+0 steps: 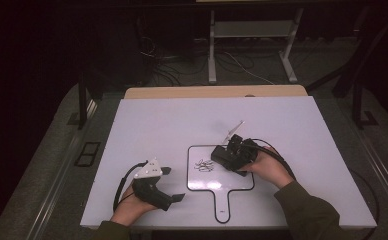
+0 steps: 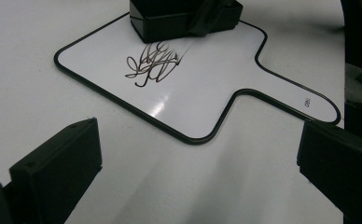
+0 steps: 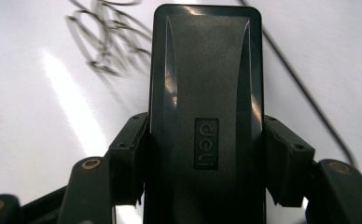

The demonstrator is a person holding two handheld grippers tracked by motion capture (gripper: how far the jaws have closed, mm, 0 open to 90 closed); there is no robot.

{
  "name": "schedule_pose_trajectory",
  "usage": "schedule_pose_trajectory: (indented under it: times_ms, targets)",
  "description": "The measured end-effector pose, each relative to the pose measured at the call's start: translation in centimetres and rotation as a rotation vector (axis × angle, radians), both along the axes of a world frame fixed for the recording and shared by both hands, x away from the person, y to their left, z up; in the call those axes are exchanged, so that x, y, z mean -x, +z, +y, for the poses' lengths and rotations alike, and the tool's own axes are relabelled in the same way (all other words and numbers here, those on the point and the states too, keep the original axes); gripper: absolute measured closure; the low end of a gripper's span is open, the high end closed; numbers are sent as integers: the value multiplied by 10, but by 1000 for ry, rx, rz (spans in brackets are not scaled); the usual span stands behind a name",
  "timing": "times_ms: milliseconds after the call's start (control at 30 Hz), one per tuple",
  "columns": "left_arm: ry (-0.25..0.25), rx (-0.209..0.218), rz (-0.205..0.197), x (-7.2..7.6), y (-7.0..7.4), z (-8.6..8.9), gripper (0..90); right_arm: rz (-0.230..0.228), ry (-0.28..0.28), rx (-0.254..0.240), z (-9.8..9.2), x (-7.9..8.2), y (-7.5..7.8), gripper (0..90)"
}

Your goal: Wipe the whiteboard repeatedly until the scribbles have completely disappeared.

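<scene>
table (image 1: 157, 125): white top | clear stand (image 1: 233, 131): beyond board | floor cables (image 1: 182, 65)

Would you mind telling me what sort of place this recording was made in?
Probably a lab or workshop set up for recording, kept dim. A white table stands on grey carpet, loose cables trail over the floor behind it, and the metal legs of a stand rise beyond them.

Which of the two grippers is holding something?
The right gripper: its jaws clamp a black eraser on the whiteboard. The left gripper is open and empty.
</scene>
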State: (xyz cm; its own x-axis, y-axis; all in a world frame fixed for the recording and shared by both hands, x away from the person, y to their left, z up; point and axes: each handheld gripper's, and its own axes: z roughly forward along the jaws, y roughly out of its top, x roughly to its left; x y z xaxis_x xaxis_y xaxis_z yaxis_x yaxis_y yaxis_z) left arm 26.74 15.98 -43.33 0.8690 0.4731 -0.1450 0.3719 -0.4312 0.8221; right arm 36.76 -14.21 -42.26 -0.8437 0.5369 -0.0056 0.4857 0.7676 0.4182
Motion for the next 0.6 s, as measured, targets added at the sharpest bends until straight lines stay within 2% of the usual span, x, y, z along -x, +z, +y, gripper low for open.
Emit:
schedule_pose_trajectory:
  times_ms: [233, 300, 367, 600]
  targets:
    - [1, 2, 0, 0, 0, 0, 0, 4, 94, -4, 21, 19, 0, 383]
    - [-1, 0, -1, 0, 0, 0, 0, -1, 104, 2, 24, 21, 1, 384]
    - [-1, 0, 0, 0, 0, 0, 0, 12, 91, -9, 23, 20, 1, 383]
    - [-1, 0, 0, 0, 0, 0, 0, 9, 16, -5, 2, 4, 1, 384]
